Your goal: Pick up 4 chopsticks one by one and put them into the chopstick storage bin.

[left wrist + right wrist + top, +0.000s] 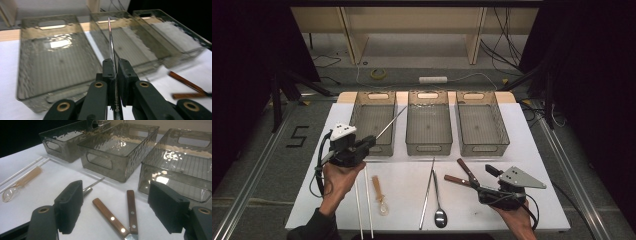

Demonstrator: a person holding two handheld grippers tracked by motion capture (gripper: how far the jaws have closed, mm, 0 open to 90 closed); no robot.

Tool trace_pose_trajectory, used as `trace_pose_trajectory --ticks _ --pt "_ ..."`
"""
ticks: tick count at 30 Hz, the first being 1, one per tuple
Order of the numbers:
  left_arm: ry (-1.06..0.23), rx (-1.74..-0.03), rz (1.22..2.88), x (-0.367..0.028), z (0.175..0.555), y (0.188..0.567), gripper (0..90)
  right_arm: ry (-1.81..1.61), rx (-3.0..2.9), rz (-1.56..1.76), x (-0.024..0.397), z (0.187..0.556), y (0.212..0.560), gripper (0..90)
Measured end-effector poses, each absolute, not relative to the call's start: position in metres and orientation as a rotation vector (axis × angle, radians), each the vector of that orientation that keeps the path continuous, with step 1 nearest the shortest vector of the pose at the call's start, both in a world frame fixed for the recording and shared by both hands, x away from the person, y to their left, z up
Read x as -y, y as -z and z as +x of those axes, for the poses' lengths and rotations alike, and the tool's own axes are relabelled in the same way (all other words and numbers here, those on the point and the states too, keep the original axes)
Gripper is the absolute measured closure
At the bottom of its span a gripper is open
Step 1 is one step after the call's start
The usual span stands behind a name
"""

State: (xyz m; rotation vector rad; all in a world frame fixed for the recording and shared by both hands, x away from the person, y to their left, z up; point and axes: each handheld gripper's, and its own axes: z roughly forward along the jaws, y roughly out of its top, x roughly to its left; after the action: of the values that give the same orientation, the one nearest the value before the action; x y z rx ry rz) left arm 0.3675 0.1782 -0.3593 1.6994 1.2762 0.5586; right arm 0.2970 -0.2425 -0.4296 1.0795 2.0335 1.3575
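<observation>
My left gripper (pixel 371 141) is shut on a thin metal chopstick (pixel 390 123), which slants up and to the right over the left bin (pixel 356 117). In the left gripper view the chopstick (pixel 111 42) rises from between the closed jaws (pixel 115 65) toward the bins. Near the table's front right, my right gripper (pixel 487 181) stands open with nothing between its pads. It points at two wooden-handled knives (pixel 465 172). In the right gripper view the knife handles (pixel 110 216) lie on the table below the open gripper (pixel 120 203).
Three smoky plastic bins stand in a row at the back: left, middle (pixel 428 146) and right (pixel 482 146). On the white table (pixel 402 175) lie two white chopsticks (pixel 368 200), a clear plastic spoon (pixel 380 197), a metal chopstick (pixel 427 190) and a metal spoon (pixel 439 207).
</observation>
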Motion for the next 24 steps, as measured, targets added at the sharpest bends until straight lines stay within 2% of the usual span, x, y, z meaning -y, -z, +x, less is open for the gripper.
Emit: trace_pose_trajectory --ticks 24 --pt "-0.675 -1.411 1.646 -0.21 0.445 0.379 84.3 -1.372 -2.033 1.09 0.244 0.298 0.431 29.4"
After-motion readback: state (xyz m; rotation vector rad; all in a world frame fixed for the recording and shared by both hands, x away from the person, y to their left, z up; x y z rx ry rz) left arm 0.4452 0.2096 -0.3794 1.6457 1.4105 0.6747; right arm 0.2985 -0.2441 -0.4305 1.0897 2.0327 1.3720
